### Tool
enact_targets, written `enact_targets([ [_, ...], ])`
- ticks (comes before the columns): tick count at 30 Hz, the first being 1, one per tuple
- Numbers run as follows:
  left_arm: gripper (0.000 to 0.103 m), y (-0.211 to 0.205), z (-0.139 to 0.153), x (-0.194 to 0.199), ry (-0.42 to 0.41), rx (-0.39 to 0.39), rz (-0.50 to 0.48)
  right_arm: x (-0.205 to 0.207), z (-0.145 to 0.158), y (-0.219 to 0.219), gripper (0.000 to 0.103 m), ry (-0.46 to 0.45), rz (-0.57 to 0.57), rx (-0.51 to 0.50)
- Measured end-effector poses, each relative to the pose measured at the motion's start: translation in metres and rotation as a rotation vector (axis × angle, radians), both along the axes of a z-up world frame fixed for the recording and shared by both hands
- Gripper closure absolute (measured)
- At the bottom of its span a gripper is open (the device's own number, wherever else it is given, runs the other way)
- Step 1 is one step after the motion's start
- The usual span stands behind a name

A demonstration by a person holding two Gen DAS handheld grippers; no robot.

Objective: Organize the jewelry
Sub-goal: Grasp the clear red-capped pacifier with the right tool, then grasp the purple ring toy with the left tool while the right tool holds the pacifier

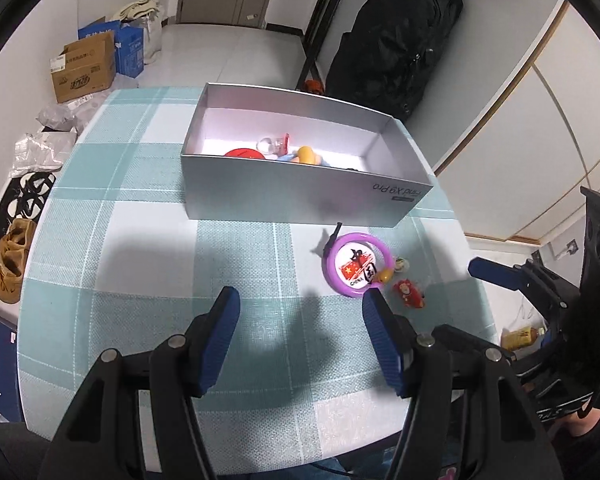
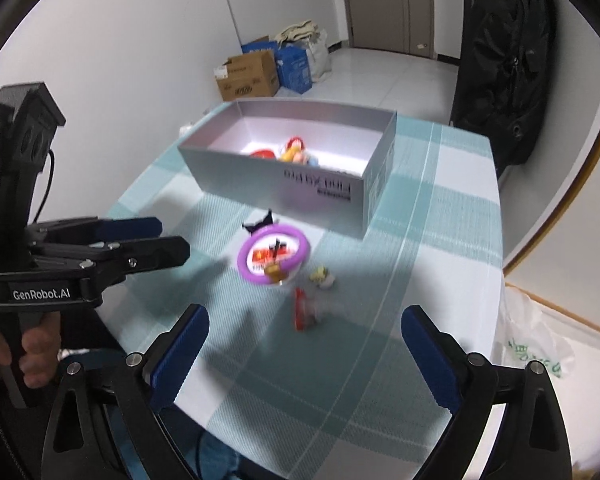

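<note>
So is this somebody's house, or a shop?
Most likely somebody's home. A table with a checked cloth stands by a tiled hallway with cardboard boxes and shoes on the floor, and a black backpack hangs on the wall.

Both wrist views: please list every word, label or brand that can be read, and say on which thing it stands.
"GenRobot.AI": on the black body of the left hand-held gripper.
"CHINA": on the round white badge with a red flag, inside the purple plastic ring.
"X9 Pro": on the long silver cardboard box, upside down; the word before it is cut off.
Print on the brown cardboard carton is too small to read.
</note>
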State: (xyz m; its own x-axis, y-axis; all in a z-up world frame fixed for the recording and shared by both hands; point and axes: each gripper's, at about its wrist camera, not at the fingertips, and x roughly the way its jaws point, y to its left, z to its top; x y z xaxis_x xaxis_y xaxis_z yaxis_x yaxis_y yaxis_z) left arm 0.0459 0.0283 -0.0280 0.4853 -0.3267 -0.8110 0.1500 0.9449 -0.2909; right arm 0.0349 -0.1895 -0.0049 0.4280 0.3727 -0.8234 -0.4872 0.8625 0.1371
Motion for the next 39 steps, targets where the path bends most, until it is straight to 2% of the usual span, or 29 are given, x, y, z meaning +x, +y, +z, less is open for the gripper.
enact_targets([
  [6,0.042,0.002,-0.006,0.002,0.027,-0.019,0.005,0.003,-0.009,-0.004,0.007,0.027,-0.013,-0.002],
  [9,0.038,0.001,-0.008,0.001,0.035,-0.017,-0.009,0.007,-0.010,-0.003,0.011,0.030,-0.019,0.005],
  [12,0.038,-0.002,-0.011,0.001,0.042,-0.014,-0.021,0.010,-0.015,0.000,0.022,0.042,-0.024,-0.016],
  [14,0.038,0.000,-0.012,0.001,0.047,-0.017,-0.022,0.013,-0.019,0.001,0.035,0.057,-0.033,-0.022],
  [20,0.037,0.003,-0.017,0.006,0.076,-0.046,-0.027,0.019,-0.023,0.004,0.053,0.057,-0.043,-0.036],
  [25,0.037,0.004,-0.019,0.005,0.087,-0.058,-0.030,0.020,-0.025,0.010,0.062,0.057,-0.028,-0.044],
  [27,0.037,0.003,-0.018,0.006,0.083,-0.056,-0.033,0.020,-0.025,0.012,0.068,0.056,-0.026,-0.052],
  [28,0.037,0.003,-0.018,0.006,0.081,-0.056,-0.035,0.020,-0.025,0.012,0.074,0.053,-0.029,-0.059],
  [39,0.035,-0.002,-0.016,0.008,0.082,-0.075,-0.058,0.023,-0.018,-0.006,0.075,0.064,-0.095,-0.017],
])
